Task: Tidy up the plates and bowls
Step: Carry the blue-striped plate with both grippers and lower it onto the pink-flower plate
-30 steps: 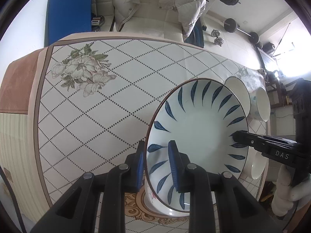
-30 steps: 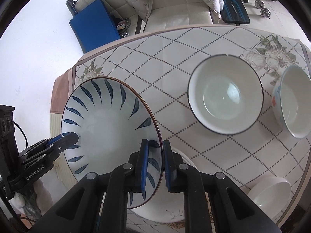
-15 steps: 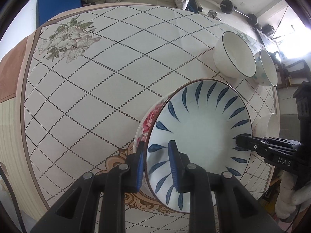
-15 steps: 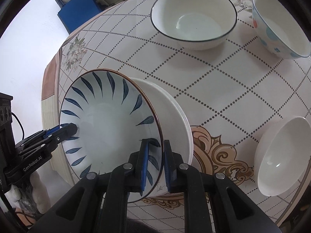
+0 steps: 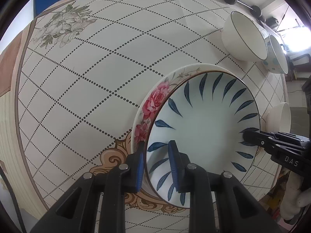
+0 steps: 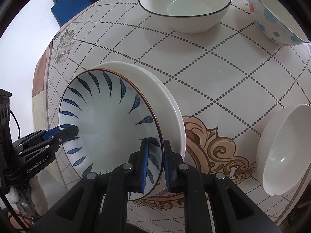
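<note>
While both grippers hold on, the round white plate with dark blue leaf marks sits on top of a bigger white plate with pink roses on its rim. The left gripper pinches the blue-leaf plate's near edge, one blue pad outside the rim and the other inside. The right gripper pinches the other side of the same plate the same way (its black tip shows at the plate's far right edge in the left camera). Whether the top plate lies flat on the rose plate or hangs just above it, I cannot tell.

Both plates rest over the tan swirl on the cream table cover with dotted diamond lines. Ahead of the right gripper, well apart, stands a white bowl with a thin dark rim. To the right of that bowl is a white bowl with blue and red spots. Close on the right gripper's right side sits a small plain white bowl, near the table edge. Far ahead of the left gripper, a grey flower print marks the cover.
</note>
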{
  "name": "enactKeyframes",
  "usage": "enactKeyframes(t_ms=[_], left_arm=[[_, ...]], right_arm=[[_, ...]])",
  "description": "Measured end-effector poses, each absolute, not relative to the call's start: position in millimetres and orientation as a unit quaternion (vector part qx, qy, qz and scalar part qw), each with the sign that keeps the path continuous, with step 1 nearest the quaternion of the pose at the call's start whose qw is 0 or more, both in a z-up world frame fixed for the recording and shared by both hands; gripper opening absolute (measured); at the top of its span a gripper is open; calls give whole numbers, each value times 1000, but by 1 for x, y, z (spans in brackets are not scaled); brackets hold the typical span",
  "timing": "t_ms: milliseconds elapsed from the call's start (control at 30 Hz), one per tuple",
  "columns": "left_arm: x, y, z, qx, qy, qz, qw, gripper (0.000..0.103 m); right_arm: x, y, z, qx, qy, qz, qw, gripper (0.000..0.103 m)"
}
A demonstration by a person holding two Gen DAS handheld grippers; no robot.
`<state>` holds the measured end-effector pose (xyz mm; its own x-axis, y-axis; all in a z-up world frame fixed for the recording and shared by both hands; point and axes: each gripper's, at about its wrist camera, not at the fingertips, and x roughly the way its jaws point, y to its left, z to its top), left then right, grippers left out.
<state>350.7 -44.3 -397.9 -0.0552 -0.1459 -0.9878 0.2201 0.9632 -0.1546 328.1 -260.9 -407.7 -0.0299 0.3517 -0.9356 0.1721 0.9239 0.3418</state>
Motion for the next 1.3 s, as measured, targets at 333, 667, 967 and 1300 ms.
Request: enactKeyframes(t_ms=[333,667,967,1300], left_arm=[[349,-50,-406,31,722,-130,679,21],[356,-49,-409,24,736,-124,665,21],[369,-41,-416,1,757,-119,642,22],[376,-34,-413,-1,759,-114,641,26]], right_arm=[[328,-252,-418,180,719,65,668,16],[333,-253,-414,175,724,55,665,17],[337,-261,-419,203,732,61,647,19],[338,-271,-423,242,747,66,616,24]])
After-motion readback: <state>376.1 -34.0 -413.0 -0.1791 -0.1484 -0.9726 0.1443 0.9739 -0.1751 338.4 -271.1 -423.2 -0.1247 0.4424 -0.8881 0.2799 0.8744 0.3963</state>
